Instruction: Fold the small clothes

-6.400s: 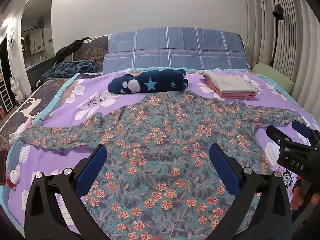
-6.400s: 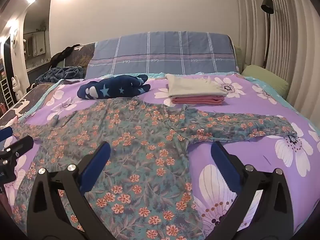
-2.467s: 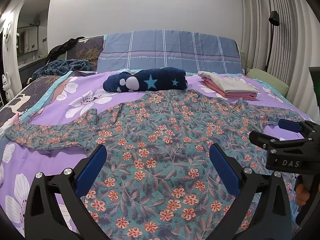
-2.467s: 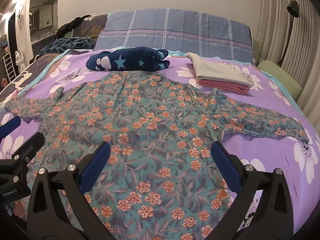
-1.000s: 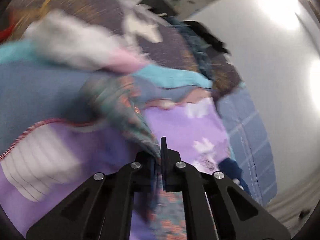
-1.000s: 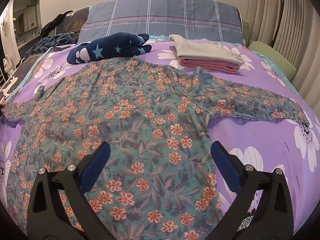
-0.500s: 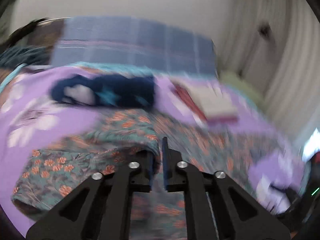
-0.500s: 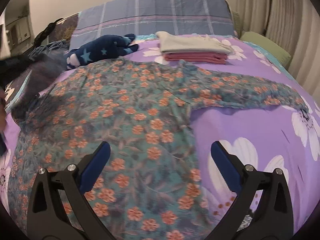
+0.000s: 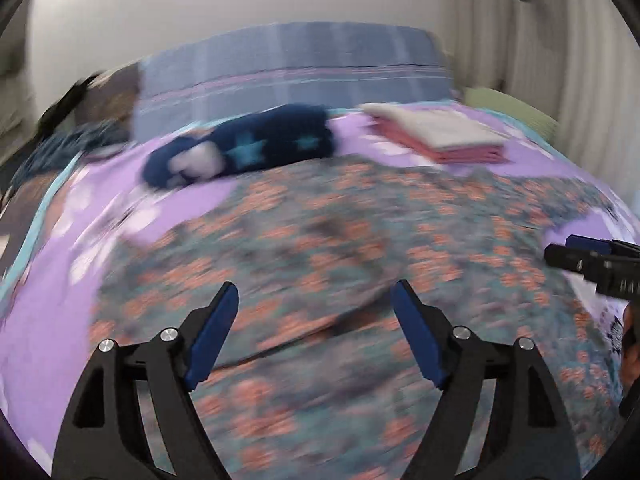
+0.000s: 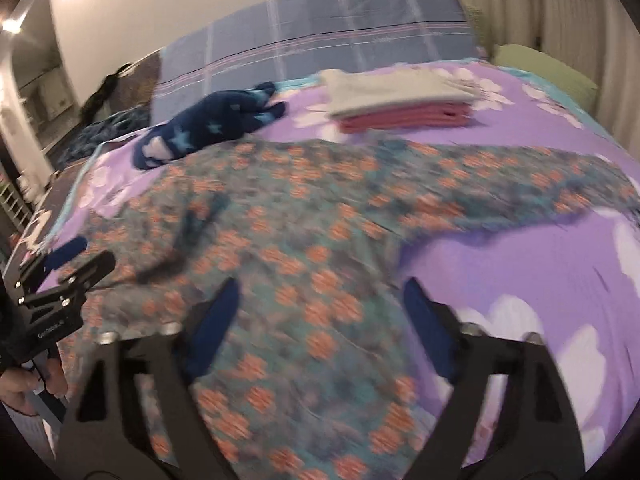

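Note:
A teal floral garment [image 9: 360, 240] lies spread on the purple bedspread [image 9: 60, 320]. Its left sleeve [image 10: 188, 232] is folded in over the body, and its right sleeve [image 10: 540, 184] stretches out flat to the right. My left gripper [image 9: 315, 292] hovers over the garment's lower left part; its jaws are opening wide with nothing between them. My right gripper [image 10: 320, 288] hangs over the garment's lower right part; its jaws are closing, with only cloth below them and nothing pinched. Each gripper shows at the edge of the other's view. Both views are blurred.
A navy star-patterned soft toy [image 9: 240, 152] and a folded stack of clothes [image 9: 436, 132] lie beyond the garment. Behind them stand a blue plaid headboard cushion [image 9: 296, 60] and a green pillow [image 9: 508, 108]. A hand [image 10: 24, 384] holds the left gripper.
My left gripper carried the left sleeve from the bed's left edge over onto the garment body, then let it go and opened. The right gripper's jaws narrowed a little and its view swung.

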A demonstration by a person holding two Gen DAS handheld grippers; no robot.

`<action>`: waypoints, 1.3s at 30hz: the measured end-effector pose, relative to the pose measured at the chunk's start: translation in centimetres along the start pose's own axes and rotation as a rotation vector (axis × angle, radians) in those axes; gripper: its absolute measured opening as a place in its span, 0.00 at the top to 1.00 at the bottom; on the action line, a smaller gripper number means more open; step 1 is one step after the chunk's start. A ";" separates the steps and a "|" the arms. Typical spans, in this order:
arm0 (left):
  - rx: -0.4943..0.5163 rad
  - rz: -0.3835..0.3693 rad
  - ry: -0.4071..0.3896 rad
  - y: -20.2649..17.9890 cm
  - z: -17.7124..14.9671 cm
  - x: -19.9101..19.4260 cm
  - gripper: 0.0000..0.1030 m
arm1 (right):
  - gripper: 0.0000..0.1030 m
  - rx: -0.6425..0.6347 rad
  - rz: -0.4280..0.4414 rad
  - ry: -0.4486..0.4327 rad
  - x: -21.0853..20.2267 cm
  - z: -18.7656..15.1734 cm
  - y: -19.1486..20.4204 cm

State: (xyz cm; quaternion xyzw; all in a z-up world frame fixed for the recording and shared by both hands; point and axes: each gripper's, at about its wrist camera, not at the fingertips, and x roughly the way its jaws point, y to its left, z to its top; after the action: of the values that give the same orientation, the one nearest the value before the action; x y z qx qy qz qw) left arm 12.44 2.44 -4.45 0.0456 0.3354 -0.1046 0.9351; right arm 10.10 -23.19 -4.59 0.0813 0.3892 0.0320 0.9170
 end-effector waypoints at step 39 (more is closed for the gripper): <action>-0.354 0.289 0.182 12.4 -6.7 1.0 0.16 | 0.46 0.086 0.115 0.164 10.0 5.4 -2.9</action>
State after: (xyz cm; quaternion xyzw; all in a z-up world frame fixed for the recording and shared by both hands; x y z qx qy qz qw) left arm 11.87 15.44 -10.11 -0.0622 0.4215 0.0951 0.8997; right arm 20.90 -25.45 -8.45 0.1400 0.4588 0.0743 0.8743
